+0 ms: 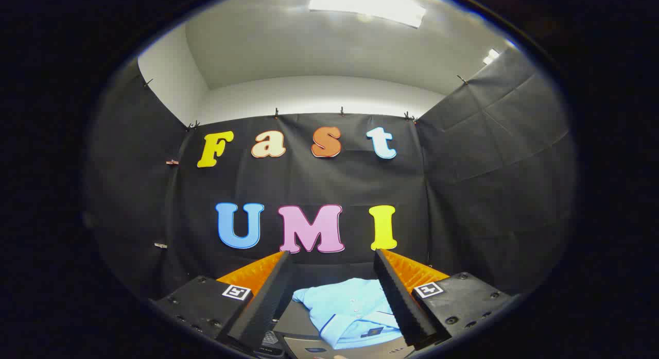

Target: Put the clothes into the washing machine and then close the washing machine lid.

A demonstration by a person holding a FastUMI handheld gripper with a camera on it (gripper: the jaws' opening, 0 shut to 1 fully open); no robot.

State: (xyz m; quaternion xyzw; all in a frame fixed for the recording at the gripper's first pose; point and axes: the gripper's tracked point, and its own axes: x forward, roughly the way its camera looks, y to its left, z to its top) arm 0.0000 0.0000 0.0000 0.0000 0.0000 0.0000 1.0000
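A light blue polo shirt [346, 308] with a dark-trimmed collar lies folded on a dark surface, below and between my two fingers. My gripper [332, 258] is open, its fingers spread wide apart and held up above the shirt, touching nothing. The fingertips point toward the booth's back wall. The lower part of the shirt is cut off from sight beneath the fingers.
Black cloth walls [489, 184] enclose the booth at the back and on both sides. A white wall and ceiling with a bright lamp [368, 6] rise above them. A grey edge of some object [319, 348] lies just below the shirt.
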